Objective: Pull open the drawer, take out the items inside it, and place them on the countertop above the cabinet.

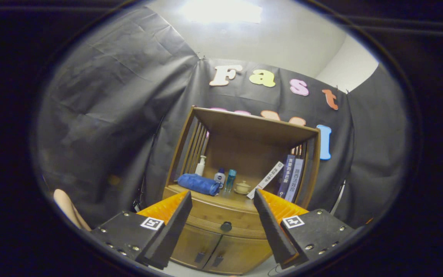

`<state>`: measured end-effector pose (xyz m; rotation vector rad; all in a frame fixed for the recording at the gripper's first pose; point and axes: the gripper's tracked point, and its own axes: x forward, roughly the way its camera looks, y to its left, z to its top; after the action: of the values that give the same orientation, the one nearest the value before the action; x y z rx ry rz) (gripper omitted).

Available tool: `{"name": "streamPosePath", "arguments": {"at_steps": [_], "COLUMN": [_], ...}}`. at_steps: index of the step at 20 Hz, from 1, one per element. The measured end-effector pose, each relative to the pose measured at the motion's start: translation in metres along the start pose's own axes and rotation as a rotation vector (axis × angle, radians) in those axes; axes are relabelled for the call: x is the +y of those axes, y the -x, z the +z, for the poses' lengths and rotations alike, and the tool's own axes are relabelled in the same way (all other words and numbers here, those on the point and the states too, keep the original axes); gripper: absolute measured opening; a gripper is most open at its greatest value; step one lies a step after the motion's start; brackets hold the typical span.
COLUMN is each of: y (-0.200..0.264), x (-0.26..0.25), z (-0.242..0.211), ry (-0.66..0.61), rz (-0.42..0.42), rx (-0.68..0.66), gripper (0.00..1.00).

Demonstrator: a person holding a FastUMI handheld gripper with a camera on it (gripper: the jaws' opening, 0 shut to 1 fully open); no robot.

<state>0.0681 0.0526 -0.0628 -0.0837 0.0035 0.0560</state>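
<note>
One hand-held gripper, fingers spread and empty, lined up on drawer knob for the pull; drawer shut; tabletop above already crowded

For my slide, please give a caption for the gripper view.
Open gripper facing the closed drawer and its knob, shelf items above.

Your one camera rides on the gripper and looks forward along its two fingers, which stand wide apart and touch nothing. You face the wooden cabinet head-on from a short way off, slightly from above. Drawer knob sits between the fingers, beyond them. Countertop, shelf roof and booth ceiling all fit in view.
</note>
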Motion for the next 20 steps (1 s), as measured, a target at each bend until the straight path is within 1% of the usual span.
{"name": "streamPosePath", "arguments": {"at_steps": [3, 10, 13, 17, 20], "y": [-0.030, -0.096, -0.124, -0.154, -0.171], "x": [0.001, 0.000, -0.004, -0.003, -0.010], "z": [-0.028, -0.115, -0.145, -0.187, -0.220], "ry": [-0.005, -0.012, -0.022, -0.026, -0.019], "rz": [0.002, 0.000, -0.012, -0.014, -0.042], "rx": [0.041, 0.170, 0.219, 0.298, 0.362], "gripper": [0.96, 0.97, 0.97, 0.97, 0.96]}}
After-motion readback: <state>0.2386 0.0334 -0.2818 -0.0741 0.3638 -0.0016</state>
